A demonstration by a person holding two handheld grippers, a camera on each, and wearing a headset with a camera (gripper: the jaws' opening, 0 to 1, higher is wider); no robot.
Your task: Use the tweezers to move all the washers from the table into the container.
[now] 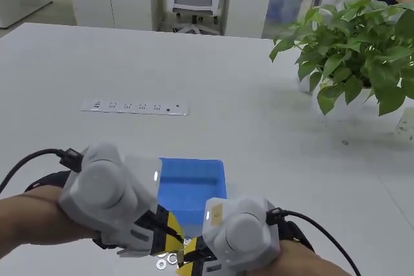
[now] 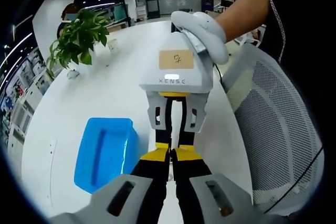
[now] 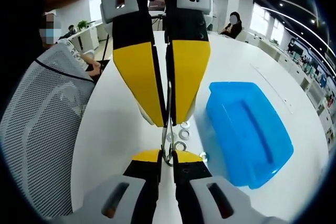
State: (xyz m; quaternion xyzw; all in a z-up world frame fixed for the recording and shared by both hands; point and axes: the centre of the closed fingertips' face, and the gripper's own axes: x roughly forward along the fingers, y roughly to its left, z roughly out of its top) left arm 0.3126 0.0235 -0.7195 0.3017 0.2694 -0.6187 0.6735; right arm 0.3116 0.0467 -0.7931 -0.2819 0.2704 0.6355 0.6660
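My two grippers meet tip to tip near the table's front edge. In the right gripper view thin metal tweezers [image 3: 168, 108] run from between the left gripper's [image 3: 168, 121] big yellow jaws down into my right gripper [image 3: 167, 157]; both look shut on them. Several small washers [image 3: 181, 140] lie on the white table just beyond, beside the blue container [image 3: 247, 129]. From the head view, the left gripper [image 1: 171, 231] and right gripper [image 1: 191, 250] sit in front of the blue container [image 1: 192, 185], with washers [image 1: 167, 262] under them. The left gripper [image 2: 169, 156] faces the right gripper [image 2: 169, 144], container [image 2: 105, 150] to its left.
A white power strip [image 1: 134, 106] lies mid-table and a potted plant [image 1: 356, 50] stands at the right. A mesh office chair [image 2: 273, 129] is close behind the table's front edge. People sit at distant desks.
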